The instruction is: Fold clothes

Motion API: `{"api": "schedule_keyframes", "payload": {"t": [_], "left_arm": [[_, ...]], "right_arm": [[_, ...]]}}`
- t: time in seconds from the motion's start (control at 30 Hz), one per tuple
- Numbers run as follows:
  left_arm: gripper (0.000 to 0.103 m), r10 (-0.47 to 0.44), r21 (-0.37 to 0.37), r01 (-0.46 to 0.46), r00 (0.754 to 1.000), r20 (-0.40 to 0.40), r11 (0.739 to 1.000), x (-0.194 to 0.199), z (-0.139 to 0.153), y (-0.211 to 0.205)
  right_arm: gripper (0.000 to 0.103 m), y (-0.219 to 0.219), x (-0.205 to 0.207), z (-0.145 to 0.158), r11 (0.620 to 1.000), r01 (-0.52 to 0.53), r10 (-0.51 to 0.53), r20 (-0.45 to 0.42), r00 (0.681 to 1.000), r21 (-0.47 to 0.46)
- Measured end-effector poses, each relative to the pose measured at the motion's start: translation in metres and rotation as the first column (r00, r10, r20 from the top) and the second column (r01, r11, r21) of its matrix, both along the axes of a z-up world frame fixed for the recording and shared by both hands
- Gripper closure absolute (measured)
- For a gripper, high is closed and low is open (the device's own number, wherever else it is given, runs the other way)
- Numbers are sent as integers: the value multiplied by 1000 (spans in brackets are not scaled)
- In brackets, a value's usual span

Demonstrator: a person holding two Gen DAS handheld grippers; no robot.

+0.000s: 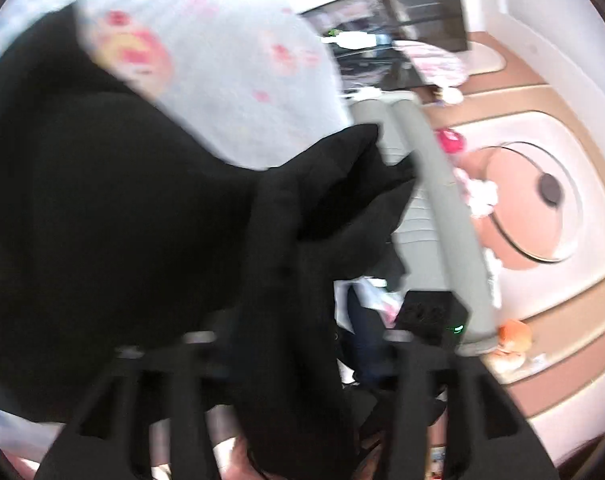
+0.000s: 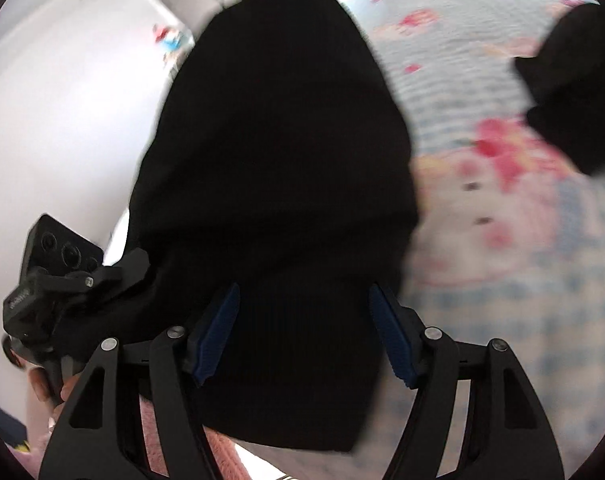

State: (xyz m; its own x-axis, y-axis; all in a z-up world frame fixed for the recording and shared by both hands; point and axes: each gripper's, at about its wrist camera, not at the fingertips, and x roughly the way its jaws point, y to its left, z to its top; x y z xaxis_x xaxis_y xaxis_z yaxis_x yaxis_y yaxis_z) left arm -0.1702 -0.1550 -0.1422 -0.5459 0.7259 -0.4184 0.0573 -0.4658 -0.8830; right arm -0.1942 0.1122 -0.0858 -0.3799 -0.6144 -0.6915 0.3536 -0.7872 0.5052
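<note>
Left wrist view: a bedroom, heavily motion-blurred, with a pale blue-and-white checked bedspread (image 1: 238,80) printed with pink and yellow cartoon figures at the far left, a dark screen (image 1: 398,28) at the far top, and a tan and cream surface with curved outlines on the right. A black garment (image 1: 102,208) fills the left and centre, bunched and draped over the left gripper (image 1: 298,344), hiding its fingertips; cannot tell whether it is clenched or released. A grey padded bar (image 1: 442,208) runs diagonally just right of the cloth. Right wrist view: white wall on the left, same checked bedspread (image 2: 502,260) on the right. The black garment (image 2: 274,160) hangs in a tall mass through the centre, lying between the blue pads (image 2: 218,328) of the right gripper (image 2: 302,332), whose jaws stand wide apart, released. Another black fold sits far right. A black camera mount (image 2: 58,276) shows near left.
</note>
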Motion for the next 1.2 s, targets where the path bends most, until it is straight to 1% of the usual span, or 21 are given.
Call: {"api": "schedule_keyframes", "payload": {"t": [0.03, 0.07, 0.13, 0.17, 0.2, 0.27, 0.3, 0.37, 0.43, 0.5, 0.57, 0.63, 0.7, 0.73, 0.83, 0.93, 0.97, 1.0, 1.07, 1.13, 1.2], "left_arm": [[41, 3, -5, -3, 1000, 31, 1000, 0, -11, -7], [41, 42, 9, -44, 994, 102, 999, 0, -29, -11], [42, 23, 43, -27, 995, 97, 999, -1, -43, 5], [51, 13, 49, -18, 995, 95, 999, -1, -49, 13], [57, 2, -11, -2, 996, 88, 1000, -2, -48, 22], [71, -23, -104, 29, 998, 60, 994, -13, -44, 35], [72, -35, -98, 39, 999, 39, 994, -14, -39, 37], [84, -50, -88, 48, 999, -22, 995, -14, -22, 35], [89, -44, -60, 42, 998, -42, 997, -11, -13, 28], [91, -58, -31, 57, 997, -59, 998, -9, -6, 22], [92, -89, 8, 90, 991, -97, 996, -6, -2, 20], [92, -75, 23, 78, 992, -101, 997, -2, 1, 10], [92, -37, 76, 45, 994, -102, 996, -13, -5, 0], [92, -9, 92, 20, 993, -121, 996, -26, -11, 0], [92, 50, 92, -36, 986, -157, 995, -14, 3, -19], [92, 107, 108, -87, 975, -193, 990, 0, 15, -38], [92, 134, 119, -112, 971, -196, 987, 5, 14, -44], [92, 159, 126, -137, 970, -183, 982, 9, 10, -49], [92, 208, 137, -187, 966, -152, 973, 16, -1, -58], [91, 225, 114, -216, 972, -72, 970, 17, -29, -63], [88, 242, 88, -242, 970, 8, 966, 18, -57, -69]], "right_arm": [[33, -16, -2, -13, 999, -24, 24, 1, 1000, 38], [33, -31, -4, -26, 996, -48, 48, 3, 999, 77], [33, -46, 3, -43, 982, -45, 51, -25, 998, 183], [33, -44, 8, -44, 982, -25, 32, -36, 999, 185], [33, -40, 11, -44, 987, 0, 4, -23, 1000, 162], [33, -38, 7, -40, 985, 16, -20, 22, 1000, 174], [34, -37, 5, -38, 983, 23, -32, 45, 998, 181], [34, -33, 6, -25, 985, 44, -53, 50, 997, 170], [34, -26, 14, -10, 994, 25, -29, 38, 999, 106], [28, -18, 23, 6, 999, 4, -5, 24, 1000, 42], [26, -10, 29, 15, 999, 13, -13, 9, 1000, 50], [26, -2, 31, 22, 999, 32, -32, -2, 999, 43], [25, 5, 30, 24, 998, 62, -62, -7, 998, 18], [25, 4, 28, 22, 996, 83, -83, 1, 997, 32], [24, -11, 29, 16, 998, 65, -65, 34, 997, 9], [24, -39, 31, 15, 995, -46, 51, 53, 997, -89], [23, -46, 29, 17, 992, -52, 58, 45, 997, -112], [23, -52, 28, 19, 989, -58, 64, 36, 997, -136], [22, -64, 24, 25, 989, -69, 71, 9, 997, -132], [22, -81, 21, 25, 993, -85, 85, -4, 996, -76], [21, -99, 17, 21, 995, -101, 101, -7, 995, -6]]}}
